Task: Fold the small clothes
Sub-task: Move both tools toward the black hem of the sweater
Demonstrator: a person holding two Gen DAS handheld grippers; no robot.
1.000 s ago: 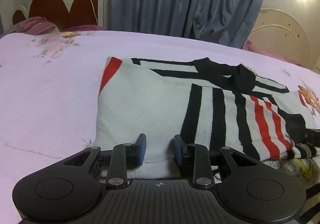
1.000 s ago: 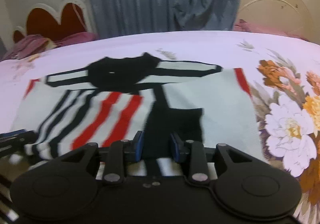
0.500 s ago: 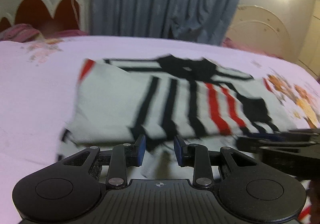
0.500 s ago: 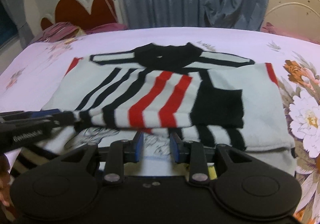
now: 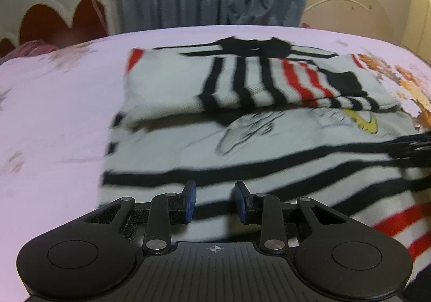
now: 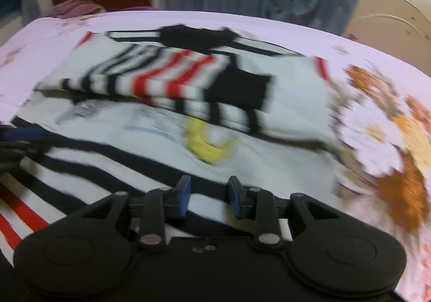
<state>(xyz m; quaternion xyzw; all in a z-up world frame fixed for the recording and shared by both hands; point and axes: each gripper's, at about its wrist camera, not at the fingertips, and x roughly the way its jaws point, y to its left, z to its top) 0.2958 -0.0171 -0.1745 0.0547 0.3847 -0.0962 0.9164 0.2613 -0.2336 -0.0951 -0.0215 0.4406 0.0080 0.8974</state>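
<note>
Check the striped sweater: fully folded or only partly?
Partly folded. The striped sweater's sleeves lie crossed over its chest near the collar, while the lower body with the printed front lies spread flat on the bed.

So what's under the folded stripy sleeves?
The sweater's white front, with a drawing and a yellow patch peeking out. The folded sleeves cover the rest of its upper part.

A bed [image 5: 54, 102] covered with a pale lilac sheet [image 6: 296, 32] carries everything; the sheet has a large orange and white flower print [image 6: 382, 134] along its right side. A white sweater [image 5: 242, 145] with black and red stripes lies flat on it, sleeves folded across the chest.
</note>
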